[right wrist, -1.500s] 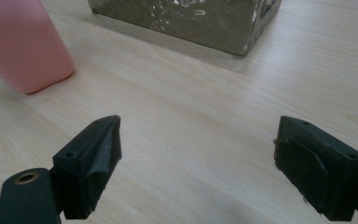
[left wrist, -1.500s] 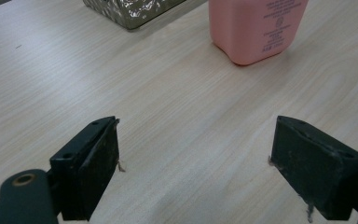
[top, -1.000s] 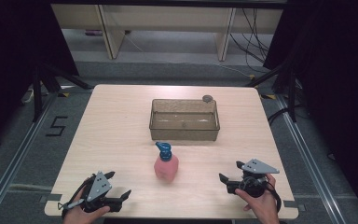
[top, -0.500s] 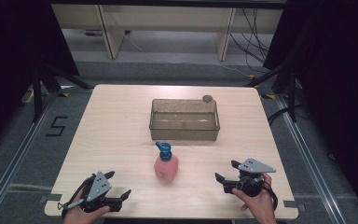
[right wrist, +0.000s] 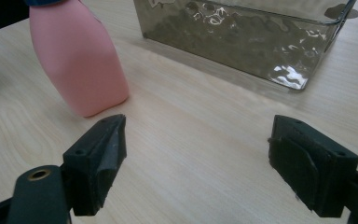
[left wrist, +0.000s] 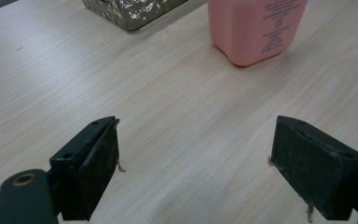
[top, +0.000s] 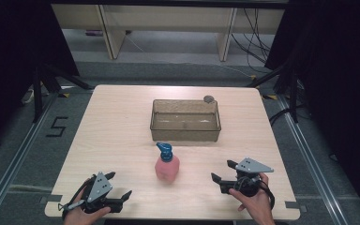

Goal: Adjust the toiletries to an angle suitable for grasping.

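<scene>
I hold my left gripper point(top: 117, 185) low over the table point(top: 122, 122) near its near left corner, its jaws spread wide with only bare wood between them. My right gripper point(top: 224, 173) sits near the near right corner, pointing toward the middle of the table; its jaws have just been closing a little, yet they stand well apart and nothing is between them.

The pink bottle point(top: 167, 168) with the blue pump top point(top: 164, 151) stands upright between my two grippers, a little back from the near edge and about midway along it, touching neither gripper. In the left gripper view the pink bottle point(left wrist: 256, 28) stands ahead and to the right of my jaws; in the right gripper view it point(right wrist: 77, 56) stands ahead and to the left.

Beyond the bottle, toward the far edge, sits a clear rectangular bin point(top: 185, 134), apart from the bottle. A small grey round thing point(top: 209, 99) lies on the table just by the bin's far right corner.
</scene>
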### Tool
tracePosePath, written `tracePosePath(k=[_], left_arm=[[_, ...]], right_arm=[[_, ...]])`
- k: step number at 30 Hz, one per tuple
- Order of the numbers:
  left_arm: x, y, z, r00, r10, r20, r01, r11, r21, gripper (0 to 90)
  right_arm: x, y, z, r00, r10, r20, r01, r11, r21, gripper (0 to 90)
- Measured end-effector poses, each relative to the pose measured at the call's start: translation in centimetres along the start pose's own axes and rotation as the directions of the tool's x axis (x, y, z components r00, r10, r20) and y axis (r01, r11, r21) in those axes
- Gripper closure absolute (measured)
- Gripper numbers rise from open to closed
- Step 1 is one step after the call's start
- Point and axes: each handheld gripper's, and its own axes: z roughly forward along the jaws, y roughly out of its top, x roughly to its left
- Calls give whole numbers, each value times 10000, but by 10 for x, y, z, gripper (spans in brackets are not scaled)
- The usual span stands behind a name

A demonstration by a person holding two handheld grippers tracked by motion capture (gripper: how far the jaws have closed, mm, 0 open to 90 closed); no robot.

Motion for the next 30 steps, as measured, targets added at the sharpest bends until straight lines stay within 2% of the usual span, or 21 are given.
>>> tracePosePath(k=[10,12,13,14,15,16,17,18,19,20,22,23,28,30], left_arm=[[0,0,1,10000,46,-17,-46,10000,86,146],[1,-1,1,10000,43,63,-44,9999,134,146],[1,-1,1,10000,-14,53,13,9999,139,146],[2,-1,1,9999,141,-6,-141,9997,197,146],[3,-1,1,9998,193,7,-193,9996,224,146],[3,-1,1,9998,193,7,-193,9996,224,146],[1,-1,2,10000,-12,51,11,9999,147,146],[1,-1,2,10000,-12,51,11,9999,147,147],[2,-2,2,9998,176,-106,-174,9997,190,146],[2,-1,1,9997,231,-91,-228,9992,318,147],[2,-1,1,9998,209,-79,-206,9993,311,147],[0,-1,3,10000,-2,-11,2,9999,108,146],[-1,0,4,10000,35,-44,-34,10000,80,147],[0,0,4,9999,164,14,-164,9995,255,146]], right_arm=[[3,4,2,9998,-154,-85,153,9999,-75,204],[6,5,2,9998,38,-182,-40,9999,-134,205],[4,5,2,9997,-241,-92,239,9996,-141,206],[4,6,2,9997,-241,-108,239,9996,-125,206],[6,6,4,9997,-19,-228,15,9998,-205,206],[6,6,4,9997,-19,-228,15,9998,-205,206],[5,8,5,9994,-292,-197,288,9994,-183,207],[5,8,5,9994,-292,-197,288,9994,-183,207],[5,9,6,9992,-309,-267,306,9995,-100,208],[5,9,7,9989,-402,-234,397,9990,-201,208],[5,8,7,9989,-383,-255,378,9991,-192,209],[5,8,7,9986,-397,-339,388,9989,-270,209],[5,8,7,9984,-346,-448,334,9991,-272,209],[5,9,9,9983,-404,-412,387,9984,-413,209]])
